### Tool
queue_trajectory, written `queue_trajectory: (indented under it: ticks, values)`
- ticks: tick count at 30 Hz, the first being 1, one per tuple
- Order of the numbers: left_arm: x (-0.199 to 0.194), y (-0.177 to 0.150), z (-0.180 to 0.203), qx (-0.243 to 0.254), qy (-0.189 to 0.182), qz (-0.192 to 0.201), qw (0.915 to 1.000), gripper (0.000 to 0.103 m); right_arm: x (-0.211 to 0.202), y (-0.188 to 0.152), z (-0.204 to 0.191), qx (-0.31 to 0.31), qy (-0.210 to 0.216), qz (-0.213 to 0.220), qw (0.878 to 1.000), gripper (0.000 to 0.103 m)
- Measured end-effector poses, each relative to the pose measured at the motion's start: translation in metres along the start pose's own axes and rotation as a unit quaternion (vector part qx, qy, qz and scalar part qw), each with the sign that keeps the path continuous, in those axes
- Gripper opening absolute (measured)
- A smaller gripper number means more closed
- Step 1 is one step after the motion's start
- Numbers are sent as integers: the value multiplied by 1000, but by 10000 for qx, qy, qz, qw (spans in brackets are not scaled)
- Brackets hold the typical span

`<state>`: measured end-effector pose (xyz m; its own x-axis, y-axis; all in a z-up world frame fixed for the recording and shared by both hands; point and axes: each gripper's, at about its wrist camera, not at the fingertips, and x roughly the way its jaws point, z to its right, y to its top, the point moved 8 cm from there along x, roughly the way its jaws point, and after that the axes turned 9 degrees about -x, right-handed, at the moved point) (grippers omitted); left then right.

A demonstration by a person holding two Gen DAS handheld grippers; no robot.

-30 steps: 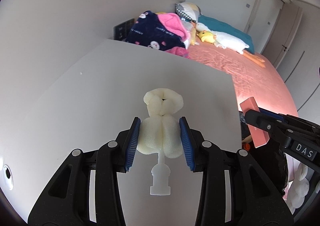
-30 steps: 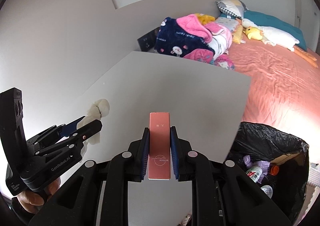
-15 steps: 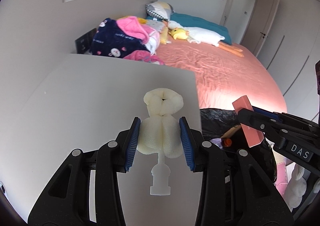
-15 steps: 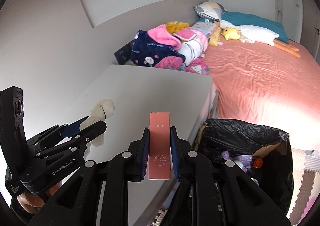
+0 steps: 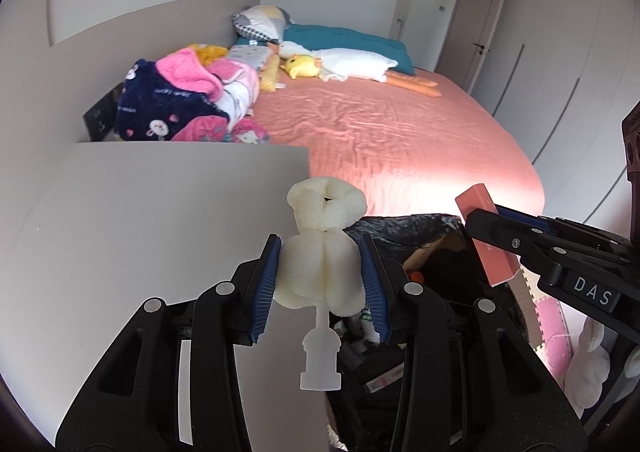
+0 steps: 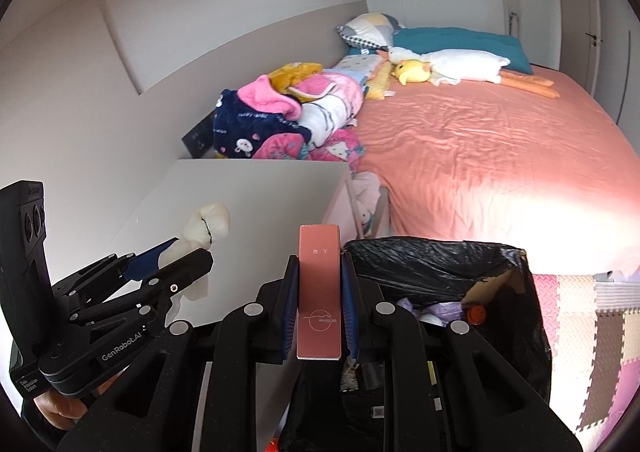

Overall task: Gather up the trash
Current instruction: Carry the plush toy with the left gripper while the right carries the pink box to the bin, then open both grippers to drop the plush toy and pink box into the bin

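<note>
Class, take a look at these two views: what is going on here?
A person is collecting trash with two hand-held grippers. The left hand-held gripper is shut on a cream foam piece with a small white plastic fitting below it. The right hand-held gripper is shut on a slim pink box. Both are held at the edge of the white table, near the black-lined trash bin beside the bed. Nothing is dropped yet.

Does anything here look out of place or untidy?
Yes. The heap of pink and navy fleece blankets lies crumpled at the salmon-pink bed's edge. Otherwise nothing stands out: each gripper holds its trash item squarely.
</note>
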<state>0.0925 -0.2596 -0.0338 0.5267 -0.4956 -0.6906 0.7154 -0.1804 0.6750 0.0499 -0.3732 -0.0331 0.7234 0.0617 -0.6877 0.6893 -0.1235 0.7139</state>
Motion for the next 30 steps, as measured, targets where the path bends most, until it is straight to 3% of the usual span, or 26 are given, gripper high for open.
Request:
queue_trajectory:
  ticks: [19,20,22,23,24,30]
  values:
    - [24,-15,80,448,-862,-498,9940,40,-31,-16,72,576,-504,46,9971,21]
    - [25,-15,82,463,-889,-535,9935,47,-33,-16,74,577,-502,53,9971,21]
    - [29,-16,86,461,-887,-587,9933,81,-38,-13,79,608,-601,93,9963,33]
    - [30,-16,87,456,-839,-596,9936,97,-41,-12,82,653,-659,146,9956,61]
    - [30,-15,88,448,-847,-591,9936,97,-46,-10,86,715,-705,262,9946,80]
    - [37,-14,97,391,-892,-731,9926,97,-58,-4,100,756,-861,449,9924,82]
